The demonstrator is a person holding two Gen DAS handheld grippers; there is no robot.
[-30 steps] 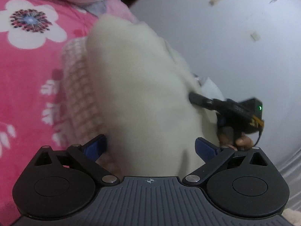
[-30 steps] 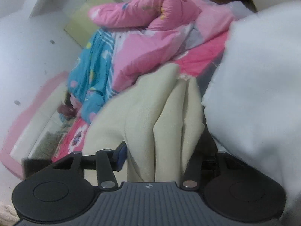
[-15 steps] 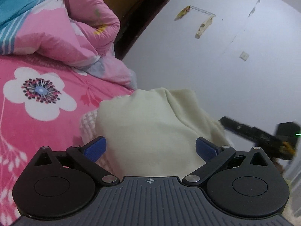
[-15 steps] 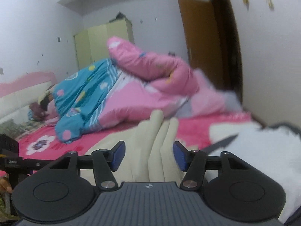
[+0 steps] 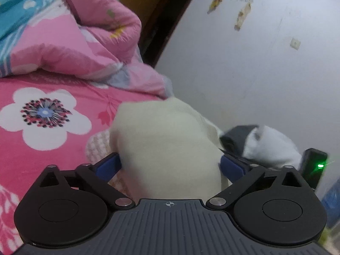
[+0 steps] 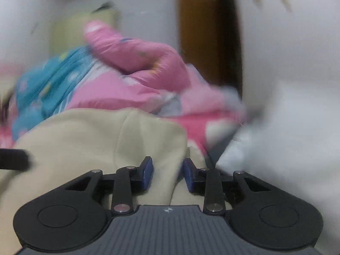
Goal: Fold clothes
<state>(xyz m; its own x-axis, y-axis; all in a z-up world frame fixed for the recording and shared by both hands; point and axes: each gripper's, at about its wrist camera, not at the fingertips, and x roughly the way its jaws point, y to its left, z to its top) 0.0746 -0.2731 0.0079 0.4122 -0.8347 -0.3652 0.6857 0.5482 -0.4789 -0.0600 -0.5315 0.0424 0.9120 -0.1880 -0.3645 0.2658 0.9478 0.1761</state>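
Note:
A cream garment [image 5: 167, 148] is bunched up over the pink flowered bed sheet [image 5: 53, 161]. It bulges between the wide-apart fingers of my left gripper [image 5: 170, 165], which is open around it. In the right wrist view the same cream garment [image 6: 95, 140] lies folded in ridges, and my right gripper [image 6: 167, 175] has its blue pads close together on one ridge. This view is blurred by motion. A white fluffy sleeve [image 6: 276, 148] of the person fills the right side.
A pink checked cloth [image 5: 97, 146] lies under the garment's left edge. A pink and blue quilt [image 5: 63, 42] is heaped at the back of the bed. A white wall [image 5: 255, 63] and a brown door [image 6: 197, 38] stand beyond. The white sleeve [image 5: 272, 146] sits right of the garment.
Both cameras have tilted up from the bed toward the room. The right gripper's fingers have narrowed onto a ridge of the cream garment. The left fingers have kept their wide spacing.

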